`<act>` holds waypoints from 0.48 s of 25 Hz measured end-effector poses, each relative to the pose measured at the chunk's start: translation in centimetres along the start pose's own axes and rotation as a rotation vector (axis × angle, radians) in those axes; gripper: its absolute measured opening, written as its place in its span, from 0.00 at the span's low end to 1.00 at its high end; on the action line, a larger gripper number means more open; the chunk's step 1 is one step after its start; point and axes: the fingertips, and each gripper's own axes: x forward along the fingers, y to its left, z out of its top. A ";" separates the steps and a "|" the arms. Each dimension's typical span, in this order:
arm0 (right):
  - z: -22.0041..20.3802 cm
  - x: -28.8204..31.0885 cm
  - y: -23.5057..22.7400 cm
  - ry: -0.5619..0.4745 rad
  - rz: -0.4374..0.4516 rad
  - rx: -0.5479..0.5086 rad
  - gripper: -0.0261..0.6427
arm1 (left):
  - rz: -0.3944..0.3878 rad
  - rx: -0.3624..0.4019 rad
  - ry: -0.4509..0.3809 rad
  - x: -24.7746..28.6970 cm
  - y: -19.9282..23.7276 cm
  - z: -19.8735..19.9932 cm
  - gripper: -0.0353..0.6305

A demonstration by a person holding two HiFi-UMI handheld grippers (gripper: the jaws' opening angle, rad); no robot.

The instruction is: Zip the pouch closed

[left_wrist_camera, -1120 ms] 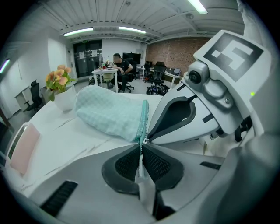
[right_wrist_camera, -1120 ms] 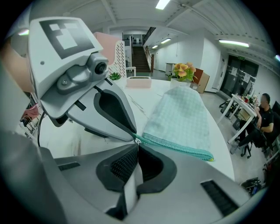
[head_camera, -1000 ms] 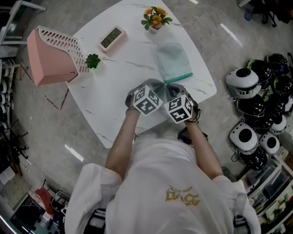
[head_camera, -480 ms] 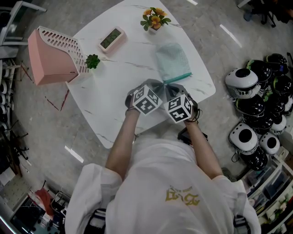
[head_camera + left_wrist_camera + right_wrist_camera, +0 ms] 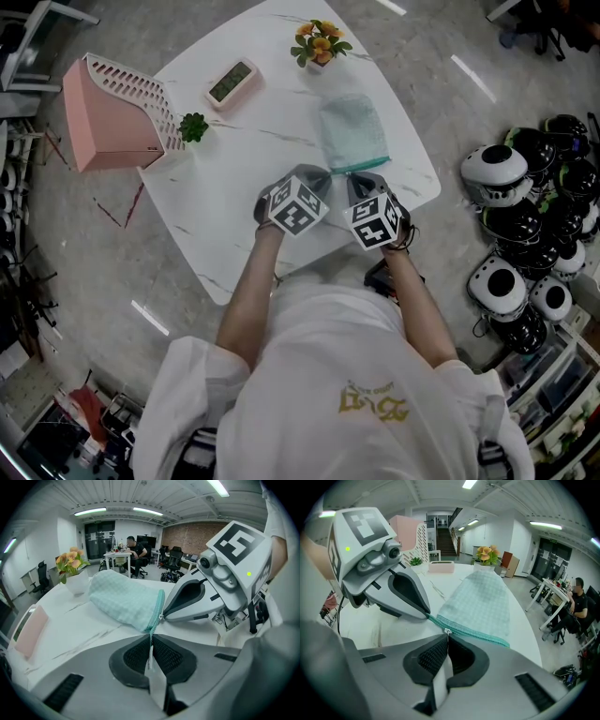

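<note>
The teal pouch (image 5: 353,129) lies on the white table (image 5: 225,197), a little right of centre in the head view, with its zipper edge turned toward the person. Both grippers sit at the lower left corner of that edge, just beside each other. The left gripper (image 5: 150,645) has its jaws pinched together on the end of the zipper tape (image 5: 159,604), anchoring that corner. The right gripper (image 5: 446,638) is clamped tight as well, with the small metal zipper pull (image 5: 447,631) caught at its tips (only the tab, not the fabric).

In the right gripper view the zipper pull sits close to the anchored end, and the green band runs off toward the lower right of the frame. My reading is that both grips are made and the drag has barely begun, so nearly the whole length is left to close. The teeth beyond the pull are too fine to make out, so it could possibly be at its finishing end instead.
</note>
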 end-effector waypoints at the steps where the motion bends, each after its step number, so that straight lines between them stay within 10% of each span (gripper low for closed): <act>1: 0.0 0.0 0.0 0.001 0.000 0.001 0.06 | 0.001 -0.003 0.000 -0.1 0.0 -0.1 0.11; 12: -0.7 -0.3 -1.2 0.018 -0.026 0.020 0.06 | 0.025 -0.041 -0.004 -0.7 1.0 -0.6 0.11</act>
